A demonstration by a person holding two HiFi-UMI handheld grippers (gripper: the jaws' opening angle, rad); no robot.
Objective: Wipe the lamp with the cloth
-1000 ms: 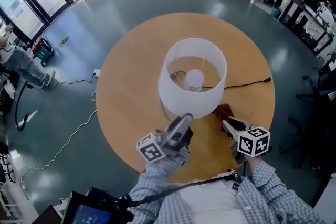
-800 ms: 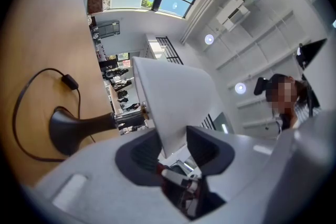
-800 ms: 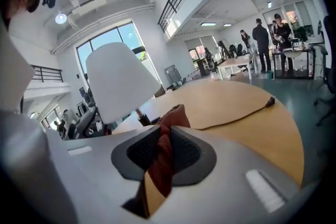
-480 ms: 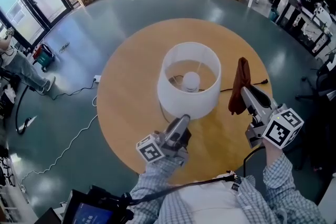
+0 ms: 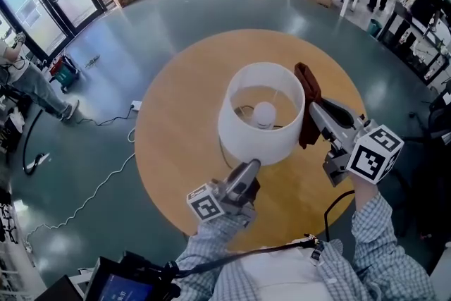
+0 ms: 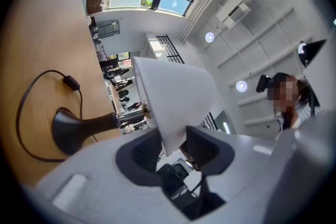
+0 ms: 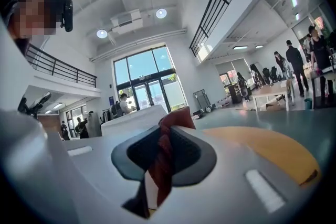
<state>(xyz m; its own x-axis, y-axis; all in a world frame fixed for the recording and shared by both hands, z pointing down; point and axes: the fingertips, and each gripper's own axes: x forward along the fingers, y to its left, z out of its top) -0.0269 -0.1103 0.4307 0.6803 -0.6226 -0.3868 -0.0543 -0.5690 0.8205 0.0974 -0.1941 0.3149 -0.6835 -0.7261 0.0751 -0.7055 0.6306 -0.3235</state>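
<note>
The white table lamp with a drum-shaped shade (image 5: 261,116) stands at the middle of the round wooden worktop (image 5: 169,130). In the head view the left claw (image 5: 250,167) meets the shade at its 6 o'clock edge. Its own view shows the shade's thin wall pinched between the pads at a middling width, so the lamp is braced.

The right claw (image 5: 315,111) is closed narrowly on a dark red cloth (image 5: 307,99), with a bunched fold running between its pads. The cloth hangs by the shade's outer wall at about 2 to 3 o'clock, its top near the upper rim. Whether it already touches the wall cannot be told.

The step in hand looks like the first pass over the shade. To do it well, the loose hanging fabric should make the contact, not the hard claw tips. Pressure should be light, since the wall looks thin enough to dent. The stroke should follow the curve from 3 o'clock round toward 12.

A push straight toward 9 o'clock would lean the lamp on its slim black stem and base (image 6: 79,126) — the left hold is the counter to that.
</note>
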